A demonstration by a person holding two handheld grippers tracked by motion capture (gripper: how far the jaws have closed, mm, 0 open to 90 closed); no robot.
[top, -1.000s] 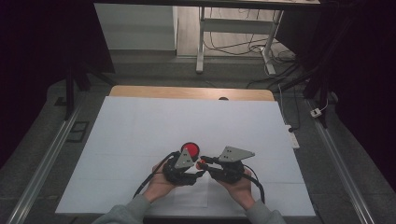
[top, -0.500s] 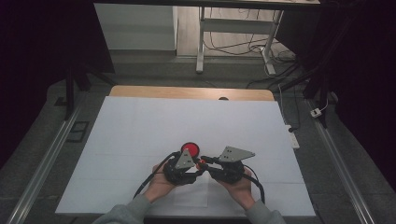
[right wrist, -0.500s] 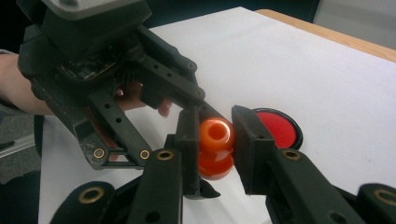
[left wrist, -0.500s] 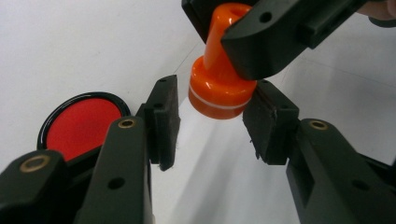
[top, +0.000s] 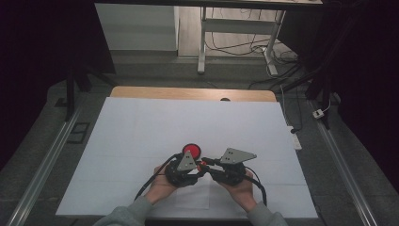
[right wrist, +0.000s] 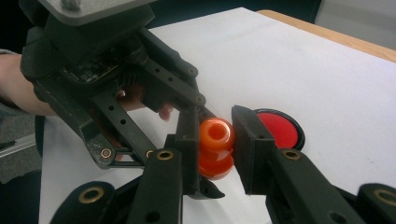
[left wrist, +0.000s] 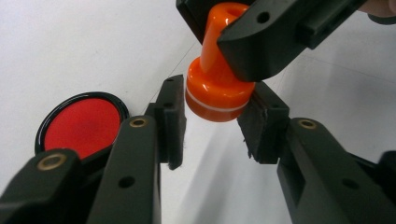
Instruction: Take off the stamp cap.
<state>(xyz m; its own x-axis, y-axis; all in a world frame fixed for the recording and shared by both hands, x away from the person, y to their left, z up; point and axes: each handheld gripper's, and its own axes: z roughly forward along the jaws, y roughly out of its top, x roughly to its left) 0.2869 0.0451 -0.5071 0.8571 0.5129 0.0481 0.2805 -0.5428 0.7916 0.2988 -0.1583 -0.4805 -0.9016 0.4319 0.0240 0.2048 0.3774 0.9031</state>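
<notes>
An orange stamp [left wrist: 215, 88] with a knob handle hangs just above the white sheet. My right gripper [right wrist: 215, 140] is shut on its handle, whose round top [right wrist: 215, 133] shows between the pads. My left gripper [left wrist: 212, 123] has just been closing its jaws, and its pads now sit against both sides of the stamp's wide base. In the high view the two grippers meet tip to tip at the stamp [top: 203, 163], near the sheet's front edge. A round red ink pad [top: 191, 150] in a black case lies open on the sheet just beyond them.
A large white sheet [top: 141, 127] covers the table, with a wooden edge [top: 188, 92] showing at the far side. Metal rails [top: 42, 169] run along both sides. Cables trail from the grippers toward the person's forearms.
Both hands and the ink pad keep their places. The left gripper's jaws look slightly narrower around the stamp than before.
</notes>
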